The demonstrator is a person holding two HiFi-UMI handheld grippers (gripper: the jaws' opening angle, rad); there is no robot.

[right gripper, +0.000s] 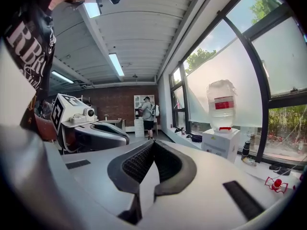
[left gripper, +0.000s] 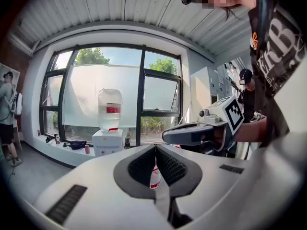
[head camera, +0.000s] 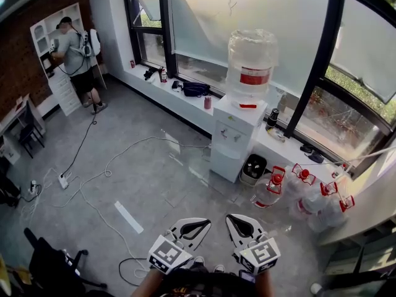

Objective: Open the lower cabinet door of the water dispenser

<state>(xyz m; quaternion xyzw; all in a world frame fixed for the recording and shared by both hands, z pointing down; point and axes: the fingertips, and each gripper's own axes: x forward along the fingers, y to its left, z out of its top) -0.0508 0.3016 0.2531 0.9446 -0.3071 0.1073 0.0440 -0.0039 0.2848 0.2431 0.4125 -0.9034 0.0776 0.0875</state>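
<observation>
While the water dispenser (head camera: 237, 132) stands by the window with its lower cabinet door (head camera: 224, 163) closed, the head view has the left gripper (head camera: 201, 225) and right gripper (head camera: 234, 223) well short of it. Spare bottles (head camera: 309, 193) lie just right of the dispenser, and a white cable (head camera: 148, 138) trails on the floor to its left.

From the left gripper view, the jaws meet at the tips and hold nothing, with the dispenser far ahead.

From the right gripper view, the jaws are likewise closed and empty, the dispenser distant.

The sound approach is probably to walk up clear of the cable and bottles, drop low to the door, then part one gripper's jaws at its edge.
</observation>
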